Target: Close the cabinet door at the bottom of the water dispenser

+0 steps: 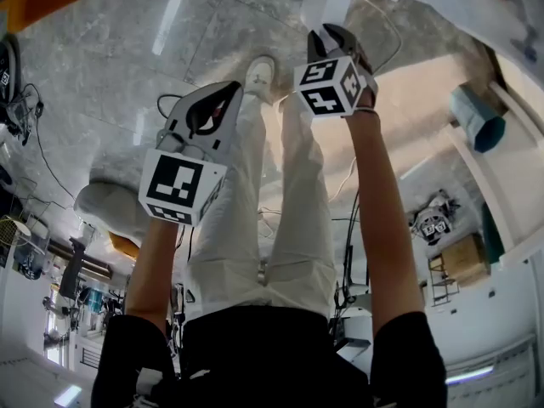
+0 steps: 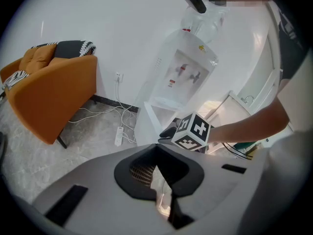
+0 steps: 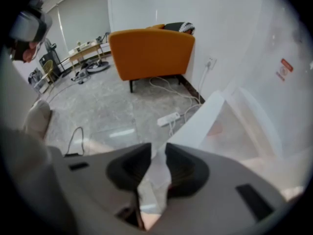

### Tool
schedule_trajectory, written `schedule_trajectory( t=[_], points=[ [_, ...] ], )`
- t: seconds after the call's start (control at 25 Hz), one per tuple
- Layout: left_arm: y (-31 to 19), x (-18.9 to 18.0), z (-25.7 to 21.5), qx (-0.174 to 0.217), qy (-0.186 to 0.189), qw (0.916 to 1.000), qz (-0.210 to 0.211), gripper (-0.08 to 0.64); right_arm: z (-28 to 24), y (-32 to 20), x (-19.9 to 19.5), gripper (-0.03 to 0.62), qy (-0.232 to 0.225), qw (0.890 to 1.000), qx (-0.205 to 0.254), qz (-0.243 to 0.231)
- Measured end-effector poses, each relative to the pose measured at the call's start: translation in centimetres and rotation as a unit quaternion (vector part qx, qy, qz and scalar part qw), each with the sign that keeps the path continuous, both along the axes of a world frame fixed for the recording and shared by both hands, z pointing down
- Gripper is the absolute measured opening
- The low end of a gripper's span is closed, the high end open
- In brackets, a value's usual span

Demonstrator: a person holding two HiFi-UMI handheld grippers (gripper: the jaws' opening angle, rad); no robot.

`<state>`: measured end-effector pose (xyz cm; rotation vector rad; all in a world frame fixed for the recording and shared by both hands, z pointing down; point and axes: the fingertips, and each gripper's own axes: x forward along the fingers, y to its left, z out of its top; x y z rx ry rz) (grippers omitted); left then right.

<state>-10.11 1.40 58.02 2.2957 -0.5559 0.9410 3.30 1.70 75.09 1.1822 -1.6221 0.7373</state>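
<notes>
Swinging the cabinet door [image 3: 208, 114] shut is the step in hand: it stands open at the foot of the water dispenser [image 2: 183, 77], and the right gripper [image 3: 157, 150] has its jaws narrowed onto the door's free edge, which fills the gap between them. Best to pinch lightly, push along the hinge's arc and release before the frame; the left gripper [image 2: 156, 151] hangs aside, jaws together on nothing
</notes>
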Motion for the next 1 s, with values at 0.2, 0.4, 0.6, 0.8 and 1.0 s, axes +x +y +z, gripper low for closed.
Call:
schedule_trajectory(
  t=[0.2, 0.4, 0.6, 0.8, 1.0],
  points=[
    [1.1, 1.7, -0.2, -0.002, 0.001, 0.9997, 0.023, 0.008, -0.1, 1.0, 2.3, 0.103, 0.010, 1.000, 0.007, 0.020],
    [2.2, 3.6, -0.4, 0.005, 0.002, 0.9991, 0.043, 0.008, -0.2, 1.9, 4.6, 0.087, 0.015, 0.999, 0.011, 0.049],
    [3.1, 5.7, -0.5, 0.005, 0.005, 0.9982, 0.060, 0.008, -0.2, 2.5, 6.7, 0.087, 0.023, 0.997, 0.015, 0.073],
    [3.1, 7.2, 0.0, 0.005, -0.003, 0.9976, 0.069, 0.008, -0.2, 3.1, 9.4, 0.086, 0.025, 0.994, 0.023, 0.100],
    [3.6, 8.6, 0.3, 0.005, -0.010, 0.9965, 0.082, 0.008, -0.1, 3.4, 11.7, 0.084, 0.028, 0.993, 0.026, 0.111]
  ],
)
